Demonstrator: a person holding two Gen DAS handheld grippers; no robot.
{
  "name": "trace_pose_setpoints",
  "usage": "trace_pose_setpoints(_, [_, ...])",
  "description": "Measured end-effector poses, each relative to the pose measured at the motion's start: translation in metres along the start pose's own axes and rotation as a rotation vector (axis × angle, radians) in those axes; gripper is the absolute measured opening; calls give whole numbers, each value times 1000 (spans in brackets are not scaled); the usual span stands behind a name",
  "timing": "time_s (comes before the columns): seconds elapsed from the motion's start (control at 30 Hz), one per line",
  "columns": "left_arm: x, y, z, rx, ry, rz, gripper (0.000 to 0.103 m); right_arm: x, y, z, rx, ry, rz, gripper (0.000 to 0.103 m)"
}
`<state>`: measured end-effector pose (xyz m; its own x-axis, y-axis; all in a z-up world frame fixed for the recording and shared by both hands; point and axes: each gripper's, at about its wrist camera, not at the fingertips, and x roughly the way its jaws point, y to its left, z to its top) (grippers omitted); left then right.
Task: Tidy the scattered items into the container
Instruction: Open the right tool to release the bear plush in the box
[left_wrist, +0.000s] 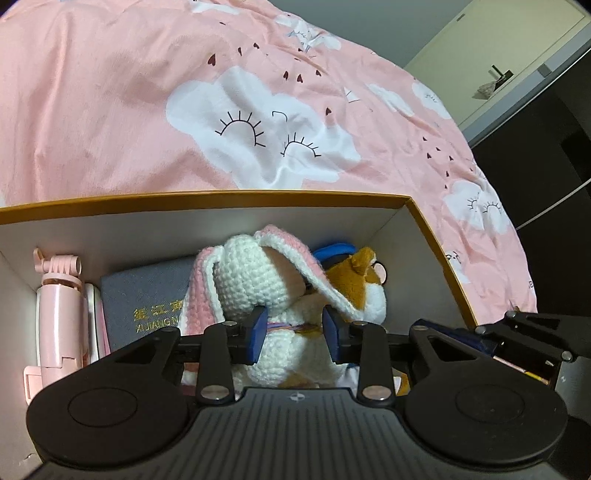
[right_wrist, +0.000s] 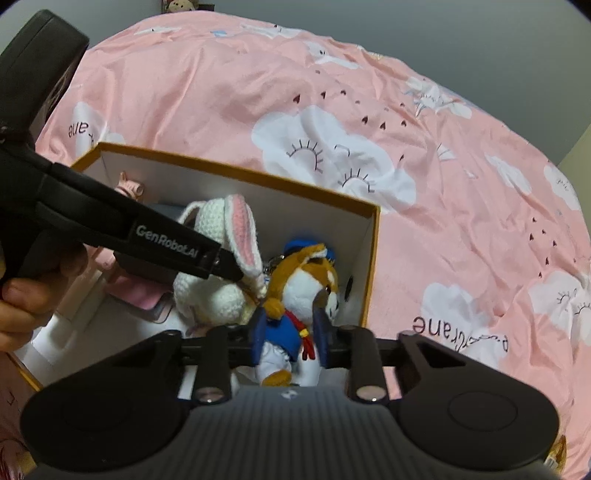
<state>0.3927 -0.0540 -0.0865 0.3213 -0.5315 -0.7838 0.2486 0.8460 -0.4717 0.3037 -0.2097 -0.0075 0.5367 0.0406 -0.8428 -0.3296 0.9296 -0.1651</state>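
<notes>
A bedroom in a home. Shown by a bed spread with a pink duvet cover (left_wrist: 110, 110) printed with white sleepy-eyed clouds and tiny dark hearts, wrinkled and filling most of both views. Backed by a plain grey wall (right_wrist: 461, 33) past the far edge of the bed, with a small doll (right_wrist: 180, 5) perched up there. Flanked by a pale cream cabinet door (left_wrist: 517, 62) with a dark handle. Filled out by personal keepsakes in an orange-rimmed cardboard box (left_wrist: 207, 196) resting on the bedding: a crocheted bunny (left_wrist: 255, 280), a plush dog (right_wrist: 306, 284), a pink selfie stick (left_wrist: 59, 314).
</notes>
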Motion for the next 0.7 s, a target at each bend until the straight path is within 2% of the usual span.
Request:
trace_pose_setpoints(0.07, [3, 2, 0, -2, 8, 9, 37, 3, -1, -1, 5, 0, 6, 19])
trace_pose_setpoints(0.33, [-4, 0, -3, -20, 4, 11, 37, 1, 1, -4, 24, -10, 8, 20])
trace_pose_setpoints(0.7, [-64, -30, -26, 63, -62, 79, 45, -24, -6, -13, 82, -62, 43, 36])
